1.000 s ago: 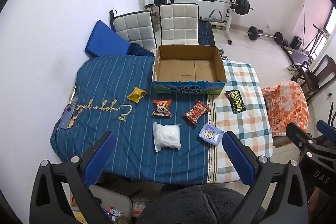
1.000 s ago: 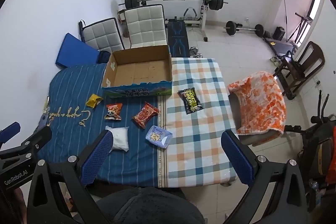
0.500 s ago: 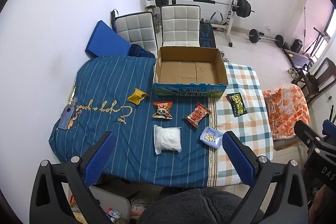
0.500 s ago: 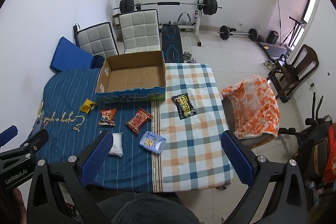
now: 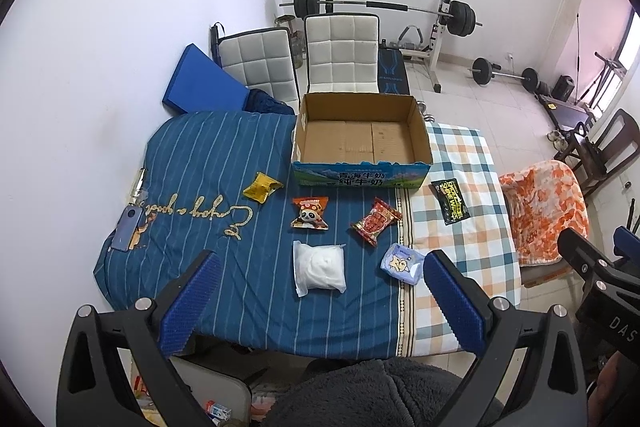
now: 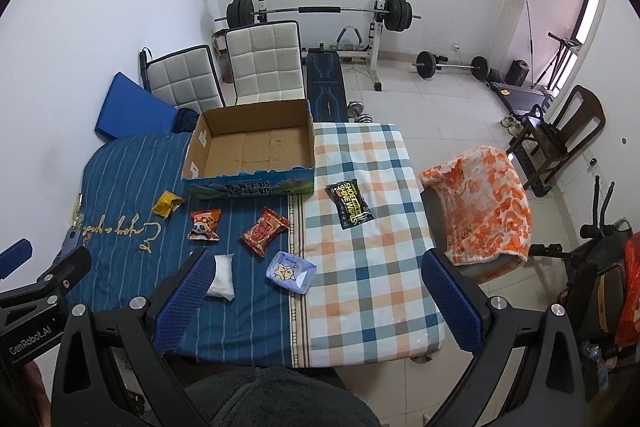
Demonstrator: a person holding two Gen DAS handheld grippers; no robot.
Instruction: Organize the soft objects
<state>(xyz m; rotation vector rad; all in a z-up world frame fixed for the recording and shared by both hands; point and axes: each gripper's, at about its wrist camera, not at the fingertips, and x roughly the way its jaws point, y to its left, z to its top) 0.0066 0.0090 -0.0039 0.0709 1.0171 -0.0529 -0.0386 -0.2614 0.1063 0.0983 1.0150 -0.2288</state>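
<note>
An empty cardboard box (image 5: 362, 141) (image 6: 252, 147) stands at the far side of the cloth-covered table (image 5: 200, 163) (image 6: 360, 267). Soft packets lie in front of it: a yellow packet (image 5: 261, 186) (image 6: 166, 203), a panda snack bag (image 5: 309, 213) (image 6: 205, 225), a red snack bag (image 5: 376, 221) (image 6: 265, 231), a white pouch (image 5: 319, 268) (image 6: 222, 277), a pale blue tissue pack (image 5: 402, 263) (image 6: 291, 271) and a black packet (image 5: 451, 202) (image 6: 349, 204). My left gripper (image 5: 318, 301) and right gripper (image 6: 316, 301) are open, empty and high above the near edge.
Two white padded chairs (image 5: 340, 55) and a blue mat (image 5: 204, 87) stand behind the table. A chair draped in an orange blanket (image 6: 486, 203) is at the right. Weight equipment (image 6: 320, 13) fills the back. A phone (image 5: 128, 229) lies at the table's left edge.
Both grippers have risen and pulled back a little, so the table looks smaller and more of the room shows. Nothing on the table has moved.
</note>
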